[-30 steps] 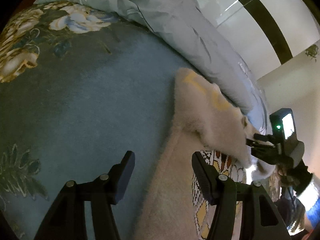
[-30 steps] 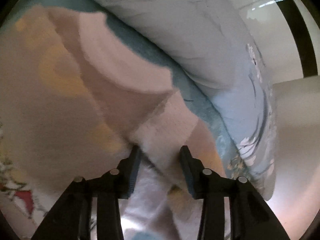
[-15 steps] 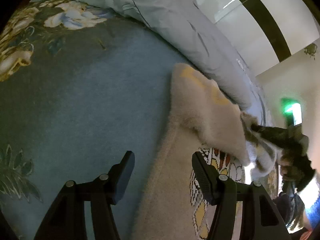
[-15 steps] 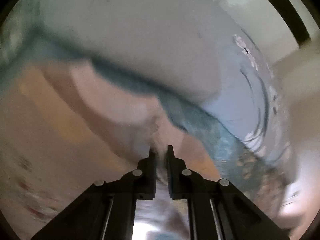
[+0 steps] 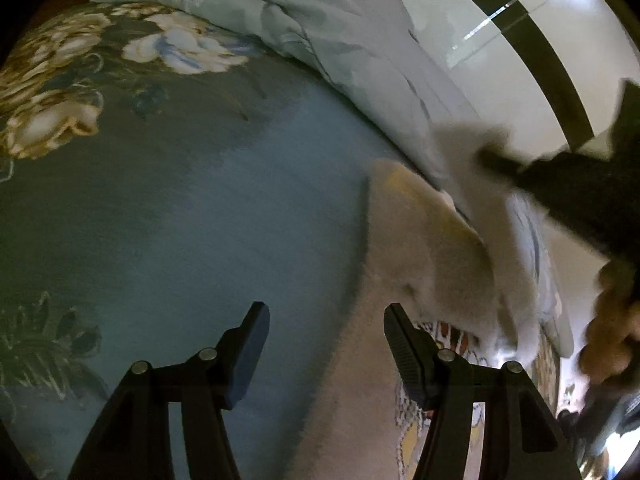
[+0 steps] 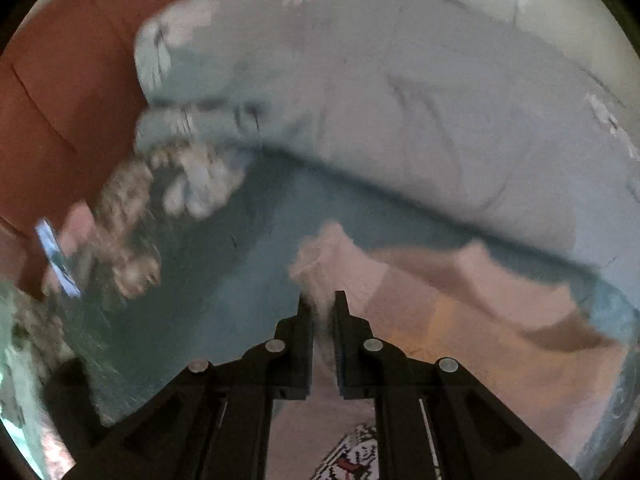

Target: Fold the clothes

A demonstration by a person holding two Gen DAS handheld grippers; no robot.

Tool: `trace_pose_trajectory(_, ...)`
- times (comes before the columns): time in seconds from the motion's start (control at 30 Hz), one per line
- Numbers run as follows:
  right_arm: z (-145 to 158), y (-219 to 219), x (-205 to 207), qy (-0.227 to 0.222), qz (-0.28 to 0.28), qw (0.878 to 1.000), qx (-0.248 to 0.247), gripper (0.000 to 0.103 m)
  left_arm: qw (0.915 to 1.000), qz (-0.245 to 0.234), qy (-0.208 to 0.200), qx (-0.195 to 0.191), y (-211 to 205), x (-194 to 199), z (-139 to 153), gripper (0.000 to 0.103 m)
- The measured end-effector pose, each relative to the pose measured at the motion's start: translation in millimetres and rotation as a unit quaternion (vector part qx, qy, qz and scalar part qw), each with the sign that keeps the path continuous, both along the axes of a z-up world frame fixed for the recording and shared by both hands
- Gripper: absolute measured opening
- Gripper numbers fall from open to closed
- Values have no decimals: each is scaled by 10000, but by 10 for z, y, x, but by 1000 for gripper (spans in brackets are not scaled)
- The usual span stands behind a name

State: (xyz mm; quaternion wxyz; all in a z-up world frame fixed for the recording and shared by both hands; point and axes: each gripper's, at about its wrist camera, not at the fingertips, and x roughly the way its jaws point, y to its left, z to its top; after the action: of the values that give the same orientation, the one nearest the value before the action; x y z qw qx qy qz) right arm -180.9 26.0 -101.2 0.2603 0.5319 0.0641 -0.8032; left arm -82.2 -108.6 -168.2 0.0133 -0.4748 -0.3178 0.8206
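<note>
The right gripper [image 6: 323, 312] has clamped down on a tuft of the fuzzy cream sweater [image 5: 404, 264], its jaws nearly together with the fleecy edge caught between them. A second ago those jaws stood apart on either side of the fabric; half a second ago they had already drawn close. Since then the gripper has swung up and across, and in the left wrist view it now shows as a dark blur [image 5: 560, 184] high on the right, dragging a flap of the sweater with it over the grey-blue duvet [image 5: 344, 40]. The sleeve or side panel, which lay flat along the sweater's far edge a moment back, is now lifted off the bed and smeared with motion.

The left gripper [image 5: 324, 336] has not shifted at all: it hangs with jaws wide apart, empty, one finger above the teal floral bedspread [image 5: 168, 208] and the other above the sweater's near edge. The sweater itself lies on the bed to the right of that gripper, its patterned front [image 5: 448, 332] peeking out low down.

So the fold looks to be under way: the lifted part is, I would say, being carried over the body of the garment. With nothing pinning the near edge, the whole sweater could slide along after the pull rather than crease cleanly.
</note>
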Motion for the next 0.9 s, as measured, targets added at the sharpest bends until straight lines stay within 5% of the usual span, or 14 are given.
trace_pose_trajectory(0.1, -357, -79, 47, -276, 66, 9989, 380, 10, 9999, 151, -20, 56, -65, 14, -22, 64)
trace_pose_trajectory(0.23, -422, -10, 38, -403, -45, 9986, 325, 16, 9997, 203, -63, 94, -98, 22, -40, 64)
trace_pose_trajectory(0.3, -417, -84, 80, -574, 138, 9978, 298, 45, 9998, 185, -71, 69, -102, 15, -43, 64)
trace_pose_trajectory(0.33, -420, -130, 126, -602, 258, 9973, 339, 52, 9998, 171, -81, 31, -99, 11, -43, 64)
trace_pose_trajectory(0.47, -156, -79, 284, -459, 527, 9970, 321, 55, 9998, 101, -149, -33, -68, -16, -72, 64)
trace_pose_trajectory(0.63, 263, 685, 580, -501, -39, 9987, -132, 58, 9975, -265, -528, 395, 37, 42, -146, 64)
trace_pose_trajectory(0.77, -32, 1624, 941, -888, -942, 9915, 112, 63, 9926, -499, -841, 723, 163, 213, -141, 64)
trace_pose_trajectory(0.9, -478, 2642, 1416, -1621, -2142, 9632, 112, 63, 9878, -688, -1257, 615, 289, 442, -136, 64)
